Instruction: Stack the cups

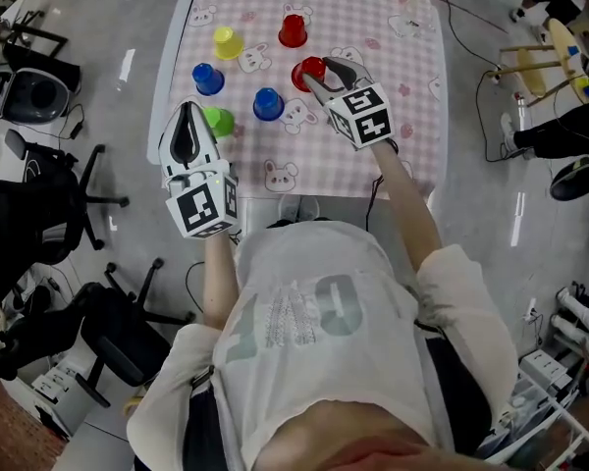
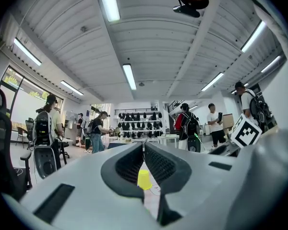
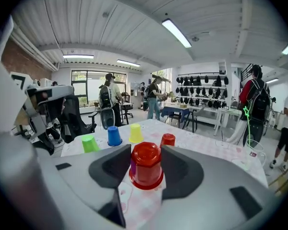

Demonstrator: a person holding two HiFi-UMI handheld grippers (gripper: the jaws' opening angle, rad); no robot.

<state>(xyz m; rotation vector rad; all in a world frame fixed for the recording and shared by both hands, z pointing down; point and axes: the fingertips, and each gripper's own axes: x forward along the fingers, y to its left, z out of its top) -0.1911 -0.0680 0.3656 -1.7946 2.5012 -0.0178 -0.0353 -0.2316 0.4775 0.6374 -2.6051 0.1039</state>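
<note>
Six small plastic cups stood upside down on the pink checked cloth with rabbits printed on it (image 1: 402, 116), spread over the far half of the table. The right gripper (image 1: 317, 73) had its two grey jaws set against either side of the near red plastic cup (image 3: 146, 169), right of the middle. The pads touched the cup's wall about halfway up, and the rim seemed to rest on the cloth. Just left of it stood a blue plastic cup (image 1: 268, 104), and beyond that a green plastic cup (image 1: 218, 121) near the left edge. Farther off were a second blue cup (image 1: 207, 78), a yellow plastic cup (image 1: 227, 42) and a far red cup (image 1: 293, 30). The left gripper (image 1: 187, 108) hung at the near left, just beside the green cup. Its jaws were pinched together at the tips with nothing in them.

To my eye these cups would be very light, thin-walled and glossy, so a hard squeeze would likely buckle the wall. Because each narrows towards its closed top, a grip placed high might slide off. The mid-wall hold looked sensible, with only gentle pressure. A cup would probably have to come straight down over the next one to nest without tipping it.
</note>
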